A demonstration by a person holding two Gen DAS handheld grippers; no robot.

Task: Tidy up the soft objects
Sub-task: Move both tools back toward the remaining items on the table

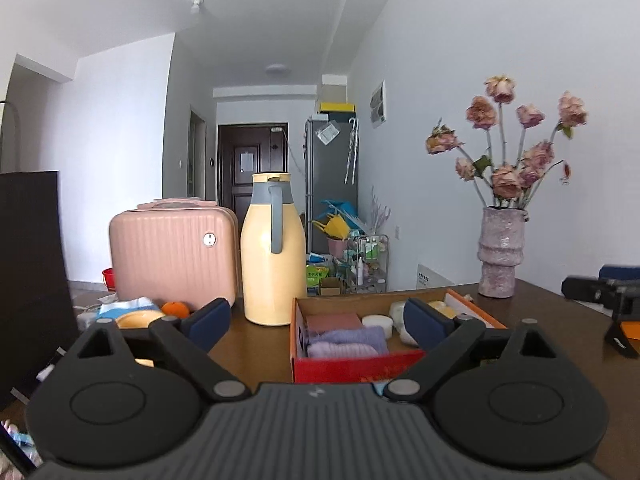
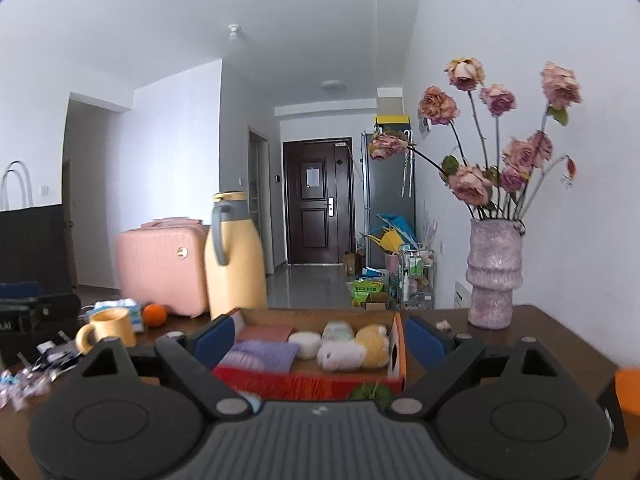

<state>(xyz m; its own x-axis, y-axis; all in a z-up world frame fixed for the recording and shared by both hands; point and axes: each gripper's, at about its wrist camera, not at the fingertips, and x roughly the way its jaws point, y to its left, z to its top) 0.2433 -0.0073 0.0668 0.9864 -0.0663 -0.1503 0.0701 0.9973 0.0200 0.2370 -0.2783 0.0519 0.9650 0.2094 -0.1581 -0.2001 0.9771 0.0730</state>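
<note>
Claw view alone shows plush toy.

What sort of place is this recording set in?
Most likely a lived-in flat: a dark entrance door closes off a hallway with a grey fridge beside it, and a brown table holds a vase of dried roses and a yellow thermos jug.

Left gripper jaws wide apart, cardboard box with lilac knitted cloth, yellow thermos jug, pink suitcase, vase of dried roses
</note>
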